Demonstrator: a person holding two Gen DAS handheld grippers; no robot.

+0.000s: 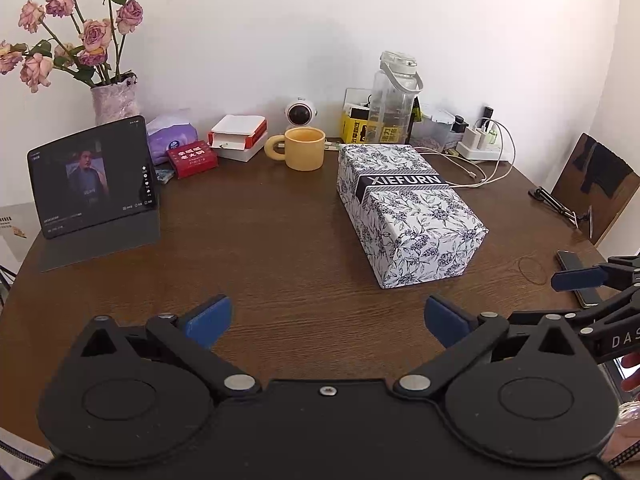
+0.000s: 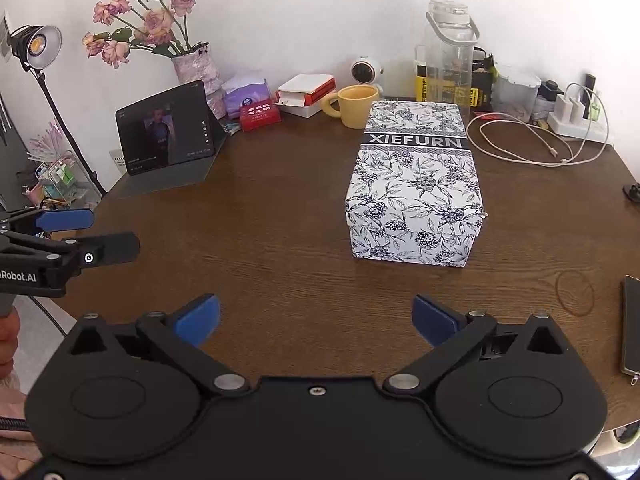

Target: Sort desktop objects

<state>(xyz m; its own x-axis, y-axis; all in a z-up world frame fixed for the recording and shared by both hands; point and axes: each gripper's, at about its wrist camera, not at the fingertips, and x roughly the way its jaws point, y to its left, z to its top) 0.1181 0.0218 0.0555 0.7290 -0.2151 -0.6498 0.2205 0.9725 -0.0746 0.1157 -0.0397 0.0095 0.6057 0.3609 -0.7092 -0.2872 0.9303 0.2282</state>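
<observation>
Left wrist view shows the left gripper (image 1: 327,316) hovering over the near part of the brown wooden bench (image 1: 280,248), its blue-padded fingers (image 1: 208,318) spread wide apart with nothing between them. The right gripper (image 2: 316,316) is likewise spread wide and empty above the bench's near edge, and in the left wrist view it pokes in from the right border, over a dark phone (image 1: 578,278) lying flat there. Beyond both grippers, right of centre, a white box with a blue floral print (image 2: 416,196) and a dark band reading XIEFURN rests closed on the bench, its long side running away from the cameras. A thin rubber band (image 2: 575,293) lies flat between the box's near right corner and the phone. Behind the box stand a yellow mug (image 1: 304,149), handle to the left, and a tall clear water bottle (image 2: 448,60) with a carrying loop. White charging cables (image 2: 532,140) trail from a power strip (image 2: 576,126) at the far right. Left of the mug sit a small round white camera (image 1: 299,113), a red and white box (image 1: 238,136), a small red box (image 1: 192,158) and a purple tissue pack (image 1: 170,136). At the far left a tablet (image 1: 94,176) is propped upright in its folding case with its screen lit, and behind it a vase of faded pink roses (image 1: 114,102) stands against the white wall.
</observation>
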